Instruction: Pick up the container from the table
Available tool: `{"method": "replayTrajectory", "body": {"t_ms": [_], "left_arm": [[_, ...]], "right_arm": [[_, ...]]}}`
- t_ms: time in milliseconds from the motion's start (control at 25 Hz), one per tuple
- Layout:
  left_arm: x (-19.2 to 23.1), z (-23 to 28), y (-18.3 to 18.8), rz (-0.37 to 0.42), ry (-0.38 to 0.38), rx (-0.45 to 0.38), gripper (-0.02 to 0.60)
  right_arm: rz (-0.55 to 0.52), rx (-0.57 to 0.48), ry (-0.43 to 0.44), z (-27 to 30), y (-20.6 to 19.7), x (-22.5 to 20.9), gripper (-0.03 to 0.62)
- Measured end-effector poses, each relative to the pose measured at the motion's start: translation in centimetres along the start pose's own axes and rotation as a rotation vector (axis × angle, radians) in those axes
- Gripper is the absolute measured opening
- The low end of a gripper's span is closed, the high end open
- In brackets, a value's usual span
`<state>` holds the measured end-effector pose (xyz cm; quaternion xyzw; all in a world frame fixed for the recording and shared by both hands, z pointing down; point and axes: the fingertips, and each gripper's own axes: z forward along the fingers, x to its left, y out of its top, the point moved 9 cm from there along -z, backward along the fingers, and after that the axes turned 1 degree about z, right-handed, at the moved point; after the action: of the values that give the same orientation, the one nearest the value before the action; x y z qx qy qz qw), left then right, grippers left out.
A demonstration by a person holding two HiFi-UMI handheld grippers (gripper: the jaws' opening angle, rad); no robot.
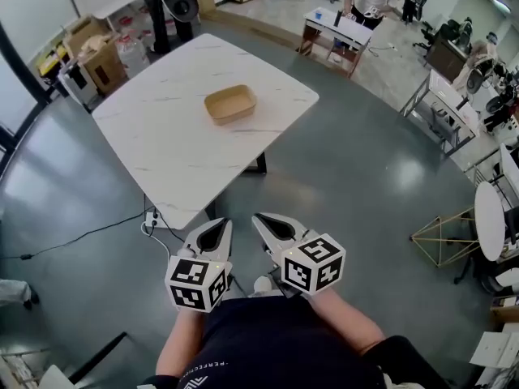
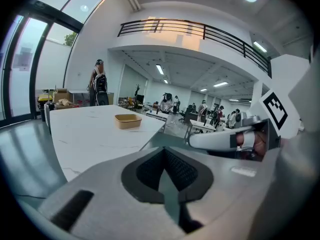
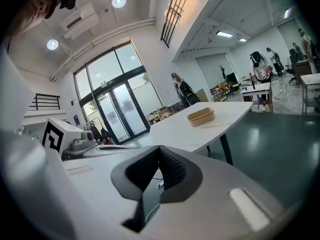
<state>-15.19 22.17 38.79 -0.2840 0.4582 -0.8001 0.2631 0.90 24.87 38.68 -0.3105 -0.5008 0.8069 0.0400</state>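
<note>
Tan rounded container (image 1: 230, 104) on marbled white table (image 1: 162, 144) (left claw (image 1: 221, 224), right claw (image 1: 257, 217) closed, empty).

Head view overhead, gripper views low, sharing table (image 1: 162, 132)

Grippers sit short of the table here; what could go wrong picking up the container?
1. The shallow tan paper container sits far across the white marble-look table; a stretched reach may nudge it.
2. The left gripper and right gripper are shut; arriving unopened would likely push it.
3. A black floor cable runs by the table: possible trip.
</note>
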Motion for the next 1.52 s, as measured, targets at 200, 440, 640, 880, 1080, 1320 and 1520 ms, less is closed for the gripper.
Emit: {"method": "replayTrajectory", "body": {"t_ms": [200,440,640,880,1080,1320,1520], "left_arm": [[-0.9,1.7,0.4,0.009,0.001,0.011,-0.008],[-1.6,3.0,0.5,0.046,-0.059,0.051,-0.006],[-1.2,4.7,1.1,0.073,-0.092,0.080,-0.005],[0.6,7.2,2.6,0.077,-0.124,0.077,-0.005],[2.7,9.7,3.5,0.079,-0.132,0.099,0.003],[5.7,12.5,5.1,0.064,-0.134,0.119,0.011],[8.6,13.6,6.2,0.032,-0.123,0.117,0.026]], "right_arm": [[0.015,0.009,0.006,-0.3,0.5,-2.3,0.000],[0.034,0.000,0.008,-0.6,0.7,-3.4,0.000],[0.061,-0.005,0.001,0.0,1.0,-4.6,0.000],[0.046,0.002,-0.011,1.7,2.8,-6.2,0.002],[0.049,0.026,-0.018,4.3,4.2,-8.0,0.001],[0.038,0.044,-0.005,7.9,6.7,-9.7,0.002],[0.030,0.054,0.001,10.6,8.2,-10.4,0.002]]}}
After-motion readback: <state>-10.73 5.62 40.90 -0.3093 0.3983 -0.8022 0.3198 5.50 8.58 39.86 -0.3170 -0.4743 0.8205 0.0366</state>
